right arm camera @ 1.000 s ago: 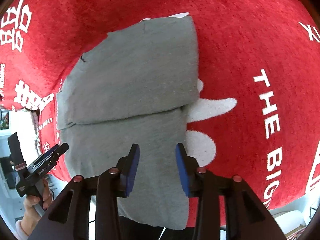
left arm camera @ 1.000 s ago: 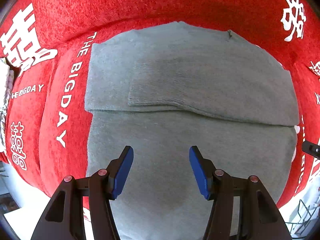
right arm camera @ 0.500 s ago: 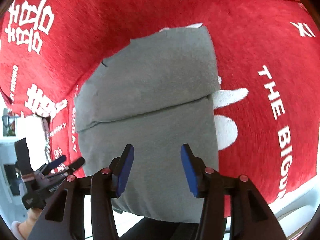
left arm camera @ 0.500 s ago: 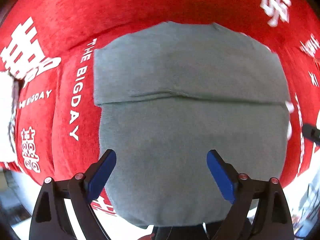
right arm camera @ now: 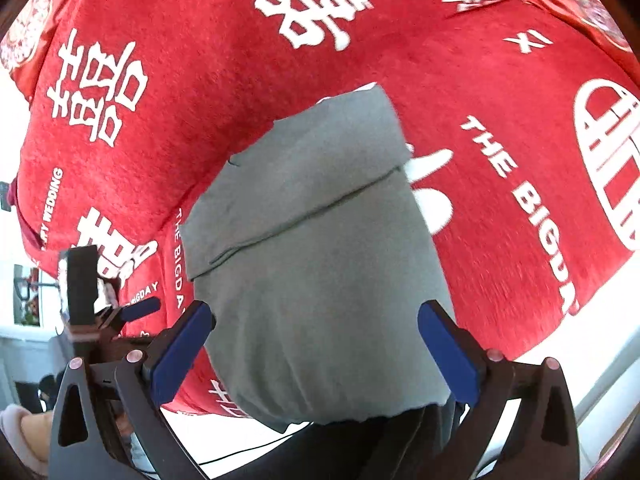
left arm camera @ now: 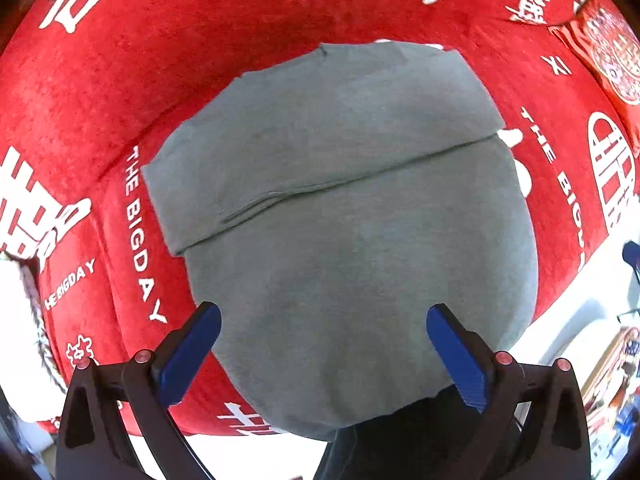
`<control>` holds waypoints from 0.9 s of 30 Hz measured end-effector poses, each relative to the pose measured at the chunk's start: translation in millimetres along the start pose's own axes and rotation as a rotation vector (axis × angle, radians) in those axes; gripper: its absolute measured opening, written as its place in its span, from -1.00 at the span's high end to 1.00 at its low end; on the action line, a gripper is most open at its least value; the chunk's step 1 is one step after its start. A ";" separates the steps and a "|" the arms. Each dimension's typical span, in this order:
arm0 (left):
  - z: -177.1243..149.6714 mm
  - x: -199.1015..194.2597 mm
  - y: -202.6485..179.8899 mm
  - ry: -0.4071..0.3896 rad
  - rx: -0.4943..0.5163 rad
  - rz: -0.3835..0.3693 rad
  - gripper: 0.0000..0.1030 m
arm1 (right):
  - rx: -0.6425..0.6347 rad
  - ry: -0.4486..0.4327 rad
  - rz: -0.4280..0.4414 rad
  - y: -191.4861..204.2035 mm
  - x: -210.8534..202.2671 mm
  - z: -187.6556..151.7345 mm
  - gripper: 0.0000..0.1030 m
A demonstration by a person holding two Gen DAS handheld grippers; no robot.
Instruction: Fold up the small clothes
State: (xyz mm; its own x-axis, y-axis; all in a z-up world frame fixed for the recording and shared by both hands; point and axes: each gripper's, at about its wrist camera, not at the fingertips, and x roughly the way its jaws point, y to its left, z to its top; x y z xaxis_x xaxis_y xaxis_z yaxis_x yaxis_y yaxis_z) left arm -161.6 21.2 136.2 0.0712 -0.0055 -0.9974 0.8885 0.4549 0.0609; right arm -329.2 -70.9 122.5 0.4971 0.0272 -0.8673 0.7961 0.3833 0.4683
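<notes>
A grey garment point(left arm camera: 340, 200) lies folded on the red cloth point(left arm camera: 240, 40), a folded layer's edge crossing its middle, and its near end hangs over the front edge. Above that near end my left gripper point(left arm camera: 324, 312) points down. Its jaws are opening wide, with nothing gripped between the blue pads point(left arm camera: 192, 348). In the right wrist view the same grey garment point(right arm camera: 320, 240) lies below my right gripper point(right arm camera: 316, 310), whose jaws are also opening with nothing held. The left gripper's blue finger point(right arm camera: 138, 307) shows at the far left there.
The red cloth point(right arm camera: 480, 100) bears white characters and lettering and covers a raised surface. Dark trousers point(left arm camera: 380, 440) of the person show below the garment's near end. A hand in a pink sleeve point(right arm camera: 20, 432) holds the left tool. Clutter point(left arm camera: 616, 360) sits low right.
Both grippers have lifted away from the grey garment and their jaws have spread much wider. The left view has rolled, so the garment's fold line now slants.
</notes>
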 end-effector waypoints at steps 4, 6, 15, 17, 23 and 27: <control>3.2 0.3 -13.0 0.026 0.042 -0.056 -1.00 | 0.041 -0.021 -0.014 -10.0 -18.7 -11.5 -1.00; 1.8 -2.8 -22.3 0.014 0.067 -0.068 -1.00 | 0.055 -0.029 -0.027 -14.0 -25.0 -14.6 -1.00; -19.2 5.3 -61.1 0.034 0.136 -0.083 -1.00 | 0.117 -0.077 -0.040 -37.1 -62.1 -27.7 -1.00; -24.7 8.8 -66.3 0.051 0.137 -0.093 -1.00 | 0.130 -0.080 -0.044 -43.6 -66.2 -32.6 -1.00; -37.9 5.4 -75.7 0.029 0.177 -0.106 -1.00 | 0.183 -0.055 -0.005 -55.3 -56.7 -41.0 -1.00; -40.8 8.7 -60.8 0.026 0.134 -0.119 -1.00 | 0.186 -0.017 0.026 -55.3 -39.3 -42.7 -1.00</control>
State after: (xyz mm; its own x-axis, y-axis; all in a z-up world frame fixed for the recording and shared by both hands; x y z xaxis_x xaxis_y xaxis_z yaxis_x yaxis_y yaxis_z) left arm -233.5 29.8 122.3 -0.0482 -0.0285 -0.9984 0.9424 0.3301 -0.0549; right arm -407.5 -53.7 123.5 0.5230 0.0191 -0.8521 0.8321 0.2052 0.5153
